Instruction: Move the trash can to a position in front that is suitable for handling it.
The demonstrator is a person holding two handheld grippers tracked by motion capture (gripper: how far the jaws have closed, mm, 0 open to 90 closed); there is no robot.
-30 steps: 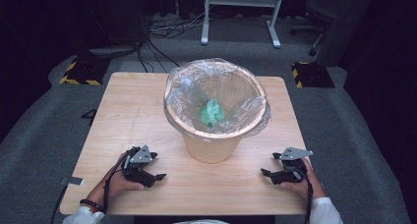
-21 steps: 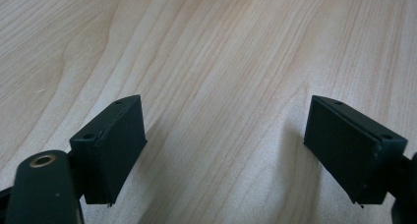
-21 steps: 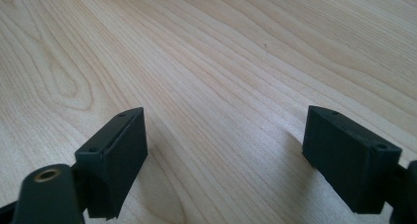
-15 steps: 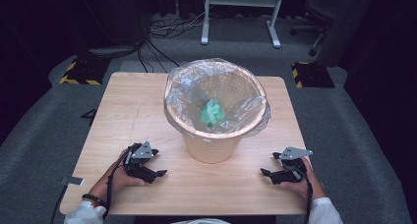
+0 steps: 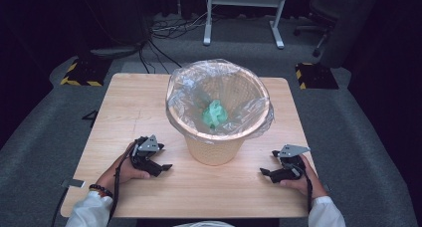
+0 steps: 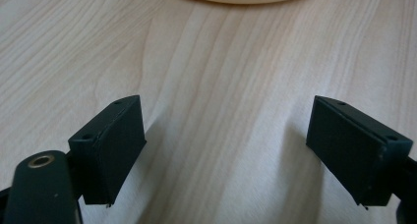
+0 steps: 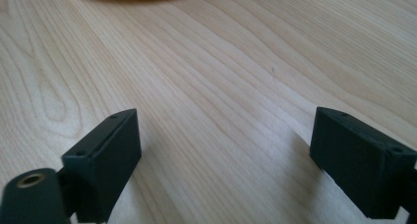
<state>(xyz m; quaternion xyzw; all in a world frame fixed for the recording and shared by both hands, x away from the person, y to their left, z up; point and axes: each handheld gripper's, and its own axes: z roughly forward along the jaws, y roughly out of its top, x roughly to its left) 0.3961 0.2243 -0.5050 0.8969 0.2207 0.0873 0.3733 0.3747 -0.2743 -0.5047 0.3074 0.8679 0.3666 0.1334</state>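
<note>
Beige plastic wastebasket [image 5: 217,137] lined with a clear plastic bag [image 5: 184,87] stands mid-table on the light wooden table [image 5: 134,102], a crumpled green wad [image 5: 215,113] inside. Left gripper [image 5: 166,166] rests left of the basket, right gripper [image 5: 263,172] right of it, both near the front edge.

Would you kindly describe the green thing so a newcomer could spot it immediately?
On the wooden table stands a beige basket lined with a clear plastic bag. Inside lies the crumpled green wad, the only coloured item among pale plastic and wicker.

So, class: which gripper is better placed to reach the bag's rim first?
Probably the left gripper: it sits nearer the bin than the right gripper. Both are open and empty on the table, low beside the bag, so it's close.
</note>
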